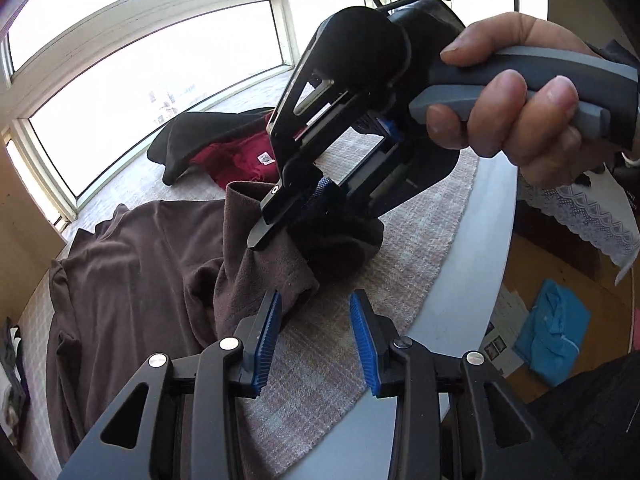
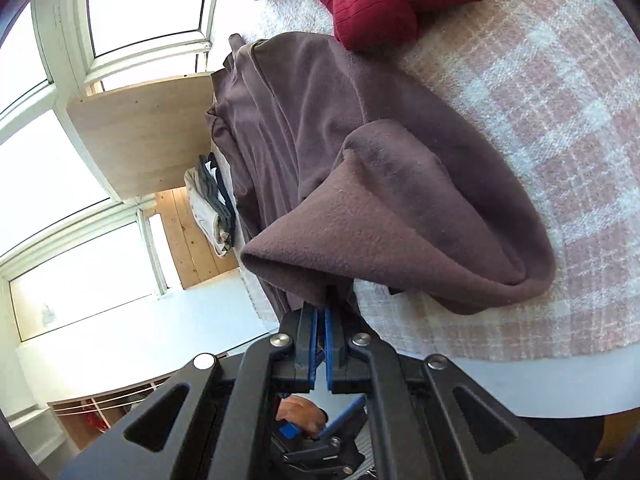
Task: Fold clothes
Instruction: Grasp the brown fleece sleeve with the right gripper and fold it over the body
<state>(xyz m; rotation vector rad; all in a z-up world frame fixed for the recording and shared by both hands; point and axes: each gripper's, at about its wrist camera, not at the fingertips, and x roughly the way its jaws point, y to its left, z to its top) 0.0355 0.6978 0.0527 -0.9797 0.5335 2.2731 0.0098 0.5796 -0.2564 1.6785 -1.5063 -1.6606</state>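
A brown fleece garment (image 1: 132, 264) lies spread over the checked cloth on the table. My right gripper (image 1: 280, 216) is shut on a lifted edge of it, held by a hand (image 1: 512, 120) above the table. In the right wrist view the blue pads (image 2: 321, 320) pinch that brown fabric (image 2: 380, 216), which drapes forward in a fold. My left gripper (image 1: 316, 332) stands open just below, its blue pads (image 1: 269, 340) apart, the left one touching the hanging brown fabric, nothing between them.
A dark red garment (image 1: 240, 160) and a black one (image 1: 200, 136) lie at the table's far side by the windows. The checked cloth (image 2: 540, 120) covers a round grey table (image 1: 472, 264). A blue garment (image 1: 556, 336) lies on the floor. Folded clothes (image 2: 212, 204) sit beyond the table.
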